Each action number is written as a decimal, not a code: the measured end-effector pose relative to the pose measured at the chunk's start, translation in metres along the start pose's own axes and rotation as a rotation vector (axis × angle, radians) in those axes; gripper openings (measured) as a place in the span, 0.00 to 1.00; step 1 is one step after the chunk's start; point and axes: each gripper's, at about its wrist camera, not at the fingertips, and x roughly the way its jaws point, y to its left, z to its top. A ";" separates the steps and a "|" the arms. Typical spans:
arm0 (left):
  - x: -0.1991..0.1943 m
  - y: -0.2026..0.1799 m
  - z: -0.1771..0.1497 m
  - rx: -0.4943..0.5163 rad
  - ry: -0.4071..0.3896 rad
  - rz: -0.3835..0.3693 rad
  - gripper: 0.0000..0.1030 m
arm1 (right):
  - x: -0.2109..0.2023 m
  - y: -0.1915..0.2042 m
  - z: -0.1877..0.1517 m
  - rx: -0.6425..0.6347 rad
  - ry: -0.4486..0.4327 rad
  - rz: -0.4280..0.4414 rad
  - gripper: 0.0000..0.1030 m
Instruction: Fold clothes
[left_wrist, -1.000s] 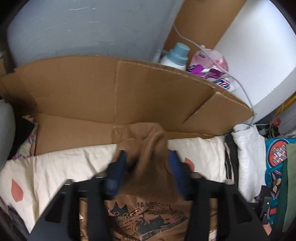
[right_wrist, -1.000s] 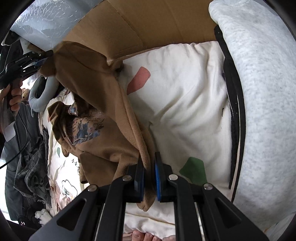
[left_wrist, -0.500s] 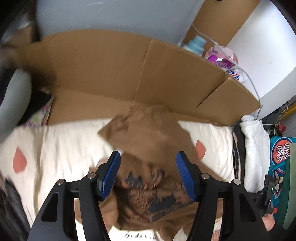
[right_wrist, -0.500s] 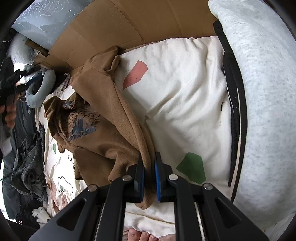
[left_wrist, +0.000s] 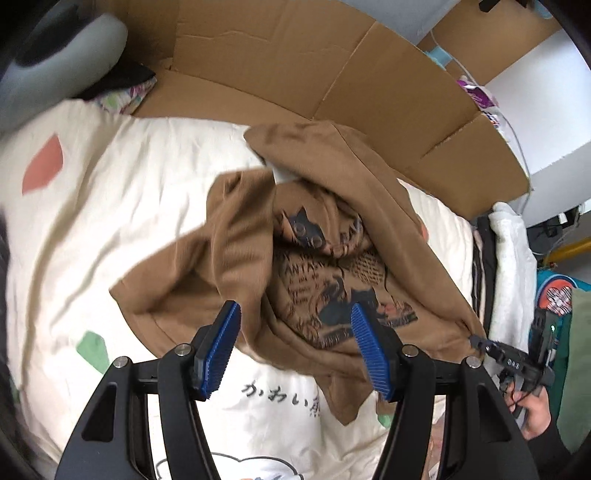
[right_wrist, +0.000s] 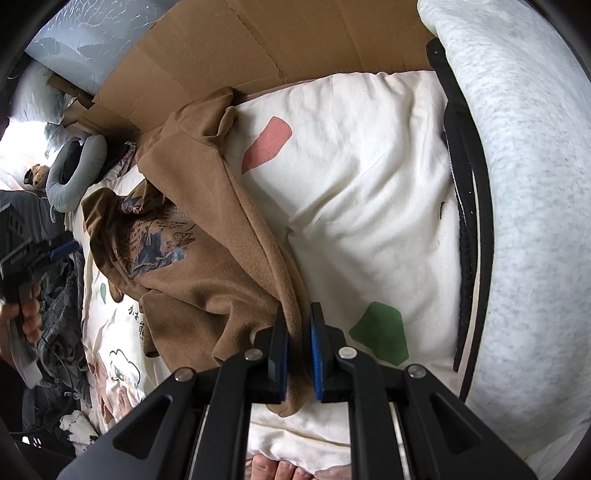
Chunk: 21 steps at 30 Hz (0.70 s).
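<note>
A brown printed T-shirt (left_wrist: 317, 254) lies crumpled on the cream bedspread (left_wrist: 122, 192), its dark cat graphic showing in the middle. My left gripper (left_wrist: 295, 343) is open and empty, hovering just above the shirt's near edge. My right gripper (right_wrist: 298, 343) is shut on a corner of the brown shirt (right_wrist: 207, 266), holding it low over the bedspread (right_wrist: 354, 199). In the left wrist view the right gripper (left_wrist: 480, 341) shows at the shirt's right corner. In the right wrist view the left gripper (right_wrist: 64, 248) shows at the far left.
A flattened cardboard box (left_wrist: 310, 70) stands along the far edge of the bed. A grey-white garment (right_wrist: 524, 206) lies at the right side. A grey neck pillow (right_wrist: 74, 170) and dark clothes (right_wrist: 55, 317) lie at the left. My toes (right_wrist: 280, 470) show at the bottom.
My left gripper has let go of the shirt, opened and pulled back; the released part has dropped onto the bedspread in a heap. My right gripper has kept its hold.
</note>
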 end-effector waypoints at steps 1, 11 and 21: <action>0.000 0.001 -0.005 -0.009 -0.005 -0.006 0.61 | 0.000 0.000 0.000 -0.002 0.001 -0.002 0.10; 0.032 -0.004 -0.056 -0.023 0.087 -0.125 0.61 | 0.002 0.002 0.000 -0.017 0.009 -0.023 0.10; 0.073 -0.009 -0.082 0.043 0.170 -0.143 0.31 | 0.007 0.003 -0.003 -0.032 0.028 -0.035 0.10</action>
